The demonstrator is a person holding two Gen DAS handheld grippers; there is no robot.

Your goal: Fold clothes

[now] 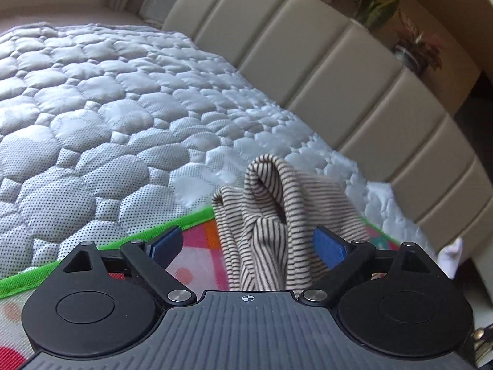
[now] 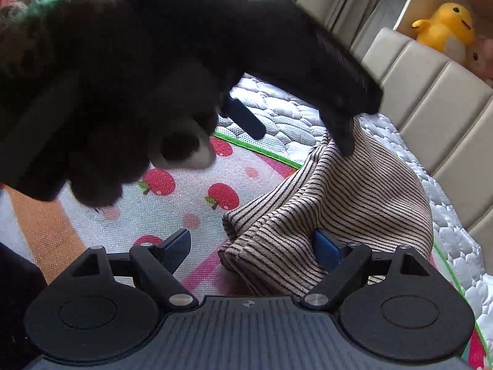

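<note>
A beige garment with thin dark stripes (image 1: 271, 215) lies bunched on a fruit-print mat (image 1: 197, 262). In the left wrist view my left gripper (image 1: 246, 243) is open, its blue pads either side of a raised fold of the garment. In the right wrist view my right gripper (image 2: 252, 249) is open around the near folded edge of the striped garment (image 2: 339, 203). The other gripper and a black-gloved hand (image 2: 123, 92) hang over the garment's far end, with one finger touching the cloth.
The mat with red apples and a green border (image 2: 197, 185) lies on a white quilted mattress (image 1: 107, 108). A beige padded headboard (image 1: 339, 77) runs along the right. Potted plants (image 1: 413, 46) and a yellow plush toy (image 2: 443, 27) sit behind it.
</note>
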